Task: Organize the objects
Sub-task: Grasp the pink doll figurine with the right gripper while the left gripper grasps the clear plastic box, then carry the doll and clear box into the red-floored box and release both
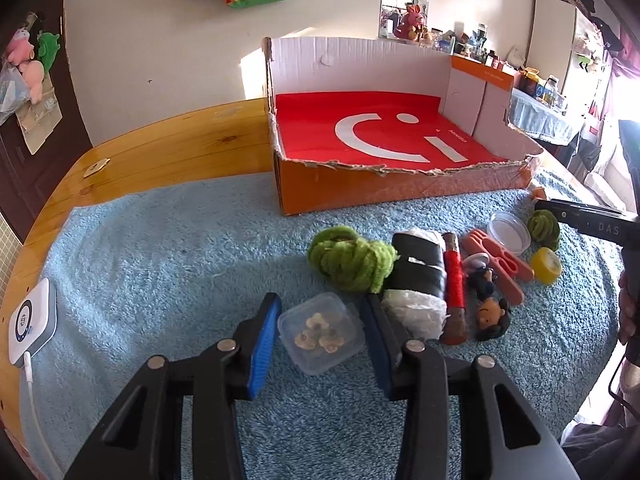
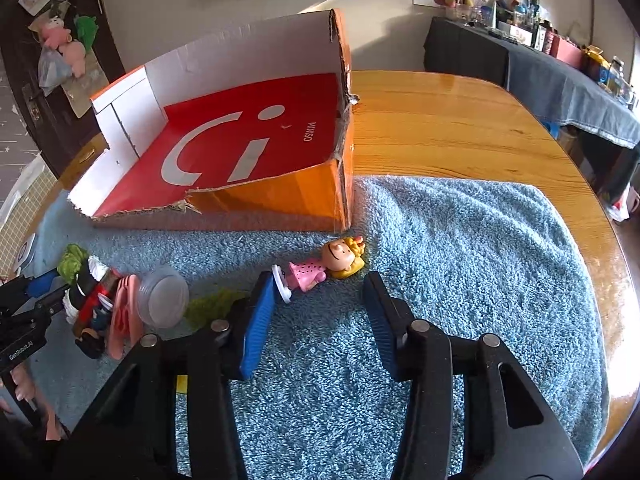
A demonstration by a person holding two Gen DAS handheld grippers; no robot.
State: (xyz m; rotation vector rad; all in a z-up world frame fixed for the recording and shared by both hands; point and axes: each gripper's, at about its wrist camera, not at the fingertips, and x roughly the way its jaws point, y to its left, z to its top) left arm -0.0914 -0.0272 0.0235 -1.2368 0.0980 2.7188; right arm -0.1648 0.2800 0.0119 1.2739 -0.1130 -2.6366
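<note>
Item one: my left gripper (image 1: 322, 334), spread wide, with the small clear lidded container (image 1: 321, 333) lying between its blue pads. I see a gap on both sides, so nothing is clamped.

Item two: my right gripper (image 2: 318, 318), equally wide and holding nothing. The blonde doll in a pink dress (image 2: 320, 270) lies on its back just ahead, feet by my left pad, head toward the box corner.

Item three: the orange cardboard box (image 1: 400, 190), front wall torn low, red liner with a white smile mark on its floor. It sits at the far edge of the blue towel (image 1: 180, 260) on the wooden table (image 1: 160, 152). I see nothing inside it.

Item four: the loose row on the towel, left to right from the left wrist camera:
- green yarn bundle (image 1: 352, 262)
- black-and-white roll (image 1: 418, 280), touching the yarn
- red-wrapped stick (image 1: 454, 286), alongside the roll
- dark-haired figurine (image 1: 490, 310)
- pink clips (image 1: 498, 260)
- clear round lid (image 1: 509, 231)
- second green bundle (image 1: 543, 227)
- yellow tape roll (image 1: 546, 265)

Item five: a white device with a cable (image 1: 30, 322) at the towel's left edge.
</note>
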